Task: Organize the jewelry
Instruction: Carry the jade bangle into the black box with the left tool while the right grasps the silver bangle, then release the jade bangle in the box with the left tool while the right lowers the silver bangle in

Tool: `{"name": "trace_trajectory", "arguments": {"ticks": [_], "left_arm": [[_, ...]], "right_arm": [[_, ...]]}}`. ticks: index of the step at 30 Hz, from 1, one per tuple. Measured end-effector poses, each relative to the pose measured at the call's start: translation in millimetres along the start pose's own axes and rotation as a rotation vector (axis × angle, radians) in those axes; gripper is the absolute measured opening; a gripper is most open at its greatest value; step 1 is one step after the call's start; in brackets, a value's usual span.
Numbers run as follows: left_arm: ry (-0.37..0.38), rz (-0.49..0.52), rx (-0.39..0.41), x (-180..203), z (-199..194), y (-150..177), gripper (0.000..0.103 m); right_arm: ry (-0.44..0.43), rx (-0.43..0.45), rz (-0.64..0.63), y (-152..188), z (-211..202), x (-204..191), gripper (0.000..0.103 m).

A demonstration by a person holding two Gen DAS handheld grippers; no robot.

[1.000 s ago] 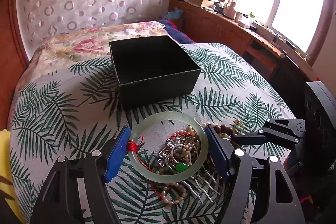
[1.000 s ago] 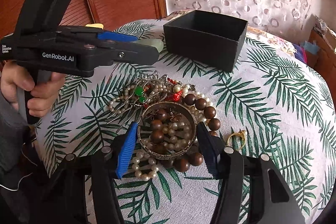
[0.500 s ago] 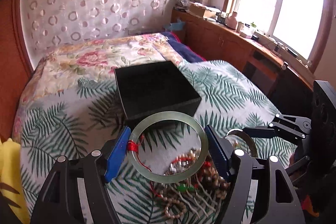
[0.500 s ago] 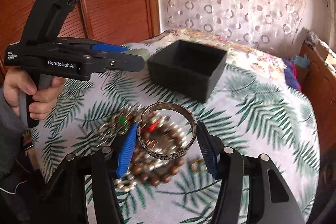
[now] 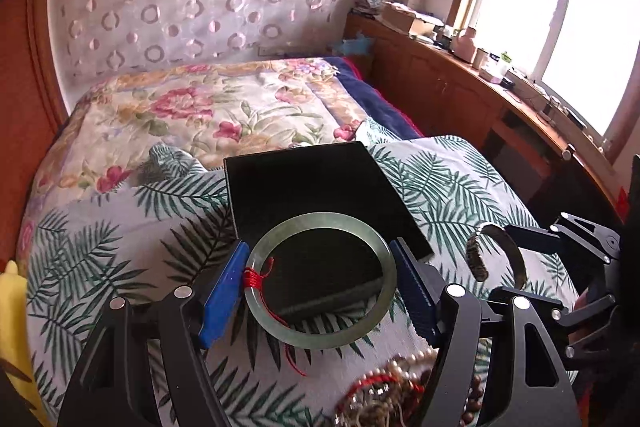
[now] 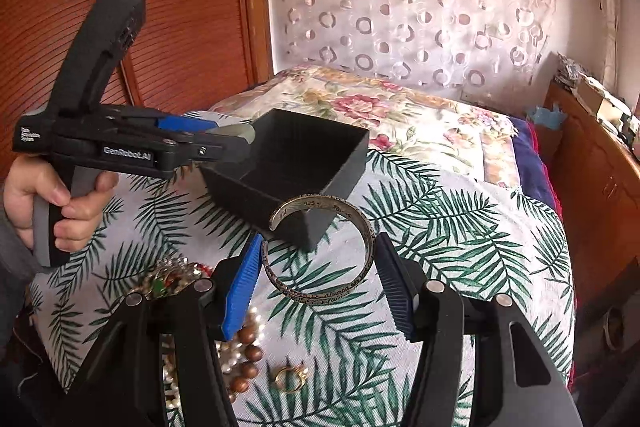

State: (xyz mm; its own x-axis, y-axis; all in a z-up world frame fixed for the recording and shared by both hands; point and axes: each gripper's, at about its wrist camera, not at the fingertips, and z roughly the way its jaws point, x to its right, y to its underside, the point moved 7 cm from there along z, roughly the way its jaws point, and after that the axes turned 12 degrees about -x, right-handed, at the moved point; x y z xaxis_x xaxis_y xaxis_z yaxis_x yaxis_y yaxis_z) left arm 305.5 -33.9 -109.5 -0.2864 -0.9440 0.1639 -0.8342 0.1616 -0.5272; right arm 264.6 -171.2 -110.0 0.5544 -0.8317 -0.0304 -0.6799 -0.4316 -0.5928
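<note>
My left gripper (image 5: 320,291) is shut on a pale green jade bangle (image 5: 344,337) with a red thread and holds it in the air over the near edge of the black open box (image 5: 308,179). My right gripper (image 6: 318,281) is shut on an engraved silver cuff bracelet (image 6: 366,227) and holds it in the air just in front of the box (image 6: 296,163). The left gripper with the bangle's edge also shows in the right wrist view (image 6: 236,137), at the box's left rim. The right gripper with the cuff shows in the left wrist view (image 5: 496,255).
A heap of jewelry (image 6: 176,279) with pearls, wooden beads and a green stone lies on the palm-leaf cloth (image 6: 460,235) below the grippers. A gold ring (image 6: 289,379) lies apart. A floral quilt (image 5: 208,107) lies behind the box, wooden cabinets (image 5: 460,95) at right.
Both grippers have risen from the jewelry heap with their bracelets and moved toward the black box. The heap has dropped to the bottom of both views.
</note>
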Motion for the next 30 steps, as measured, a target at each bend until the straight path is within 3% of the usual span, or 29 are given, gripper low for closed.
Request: {"name": "trace_trajectory", "arguments": {"ticks": [7, 12, 19, 24, 26, 30], "left_arm": [[0.012, -0.028, -0.012, -5.9, 20.6, -10.4, 0.069], [0.010, -0.044, 0.018, -7.1, 13.6, -11.6, 0.071], [-0.032, -0.064, 0.090, -18.7, -11.6, -8.4, 0.082], [-0.085, -0.063, 0.130, -32.6, -24.7, -1.8, 0.085], [-0.107, -0.062, 0.152, -37.2, -29.5, 0.9, 0.094], [-0.126, -0.064, 0.186, -49.7, -38.5, 6.5, 0.095]], "right_arm": [[0.010, -0.019, -0.016, -8.5, 8.5, 3.0, 0.060], [0.011, -0.028, -0.033, -17.1, 15.8, 1.8, 0.060], [-0.010, -0.004, -0.052, -33.8, 21.9, -3.7, 0.060], [-0.009, -0.020, -0.062, -55.4, 42.5, -7.5, 0.060], [-0.004, -0.027, -0.075, -63.0, 51.9, -8.9, 0.060], [0.003, -0.045, -0.091, -78.1, 69.5, -10.0, 0.060]]}}
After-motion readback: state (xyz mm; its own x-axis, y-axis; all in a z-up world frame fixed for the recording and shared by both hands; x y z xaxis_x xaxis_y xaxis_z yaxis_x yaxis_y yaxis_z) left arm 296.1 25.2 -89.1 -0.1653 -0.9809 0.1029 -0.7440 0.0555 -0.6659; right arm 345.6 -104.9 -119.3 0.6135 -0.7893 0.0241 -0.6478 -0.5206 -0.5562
